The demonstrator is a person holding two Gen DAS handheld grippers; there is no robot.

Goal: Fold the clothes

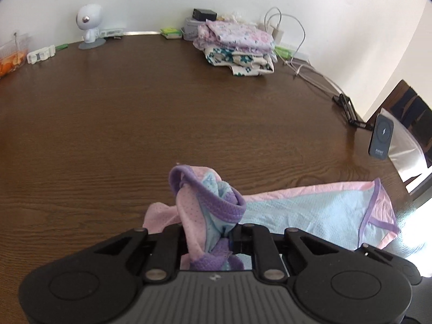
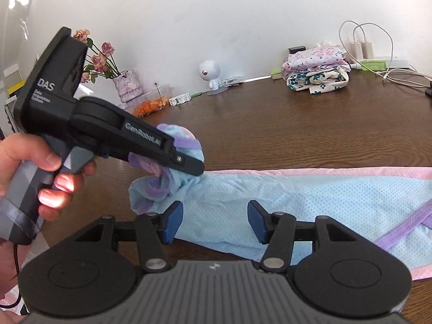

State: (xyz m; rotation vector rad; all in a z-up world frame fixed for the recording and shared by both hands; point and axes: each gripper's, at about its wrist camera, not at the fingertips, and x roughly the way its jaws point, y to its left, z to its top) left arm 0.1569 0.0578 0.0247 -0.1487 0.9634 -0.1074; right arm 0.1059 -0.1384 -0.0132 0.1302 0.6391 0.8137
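A dark wooden desk [image 1: 135, 124] fills both views; its far corners bend away in the fisheye and its near edge is hidden under the claw housings. Across its near side lies a light-blue mesh garment [image 2: 310, 199] with pink borders and purple trim, spread flat to the right and running out of the right wrist view, so its full shape cannot be made out. At the back of the desk sits a stack of folded floral clothes [image 1: 237, 48], well apart from the garment, with white charger cables [image 1: 289, 27] just beside it and partly behind it. A small white round-headed figure [image 1: 89, 24] stands near the wall.

The left claw [image 1: 208, 240] is closed on a bunched end of the garment, lifted off the desk; its fingertips are buried in cloth. A hand [image 2: 51, 170] holds its grip, cut off at the frame edge.

The right claw [image 2: 215, 221] stands wide apart, empty, its blue pads [image 2: 172, 222] low over the flat blue cloth; contact cannot be told.
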